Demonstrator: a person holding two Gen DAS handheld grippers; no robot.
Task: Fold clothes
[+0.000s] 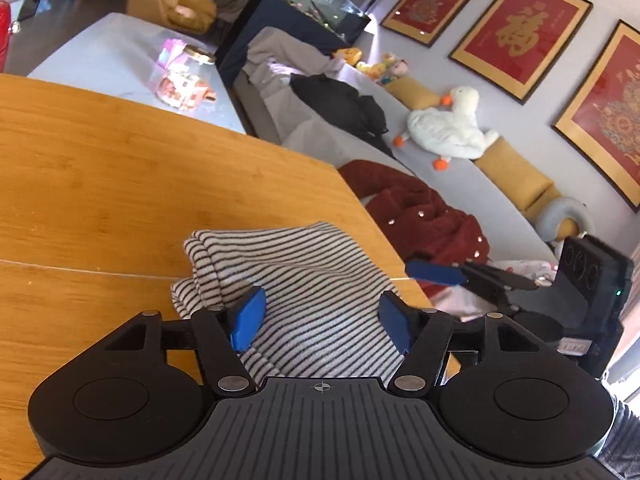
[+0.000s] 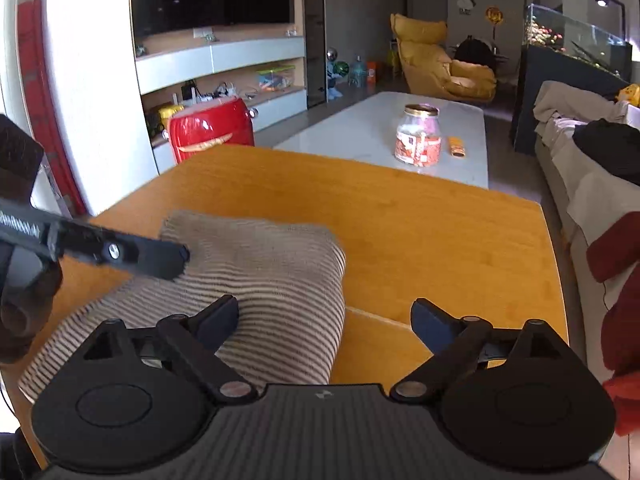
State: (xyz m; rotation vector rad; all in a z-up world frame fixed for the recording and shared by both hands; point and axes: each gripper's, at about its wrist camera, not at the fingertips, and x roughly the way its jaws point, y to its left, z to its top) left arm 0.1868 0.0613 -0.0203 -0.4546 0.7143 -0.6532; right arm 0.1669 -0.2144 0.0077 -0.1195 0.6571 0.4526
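A striped black-and-white garment (image 1: 296,280) lies folded in a compact bundle on the wooden table (image 1: 100,168), near its right edge. My left gripper (image 1: 320,320) is open, its blue pads hovering just above the garment and holding nothing. In the right wrist view the same garment (image 2: 272,280) lies on the table (image 2: 440,240). My right gripper (image 2: 324,320) is open and empty, its left finger over the garment's near right corner and its right finger over bare wood. One finger of the left gripper (image 2: 152,256) reaches over the garment from the left.
A grey sofa (image 1: 460,184) beyond the table's right edge holds a dark red fleece (image 1: 420,216), black clothes and a white plush goose (image 1: 448,124). A white coffee table with a glass jar (image 2: 418,136) stands behind. A red stool (image 2: 208,132) sits at the far left corner.
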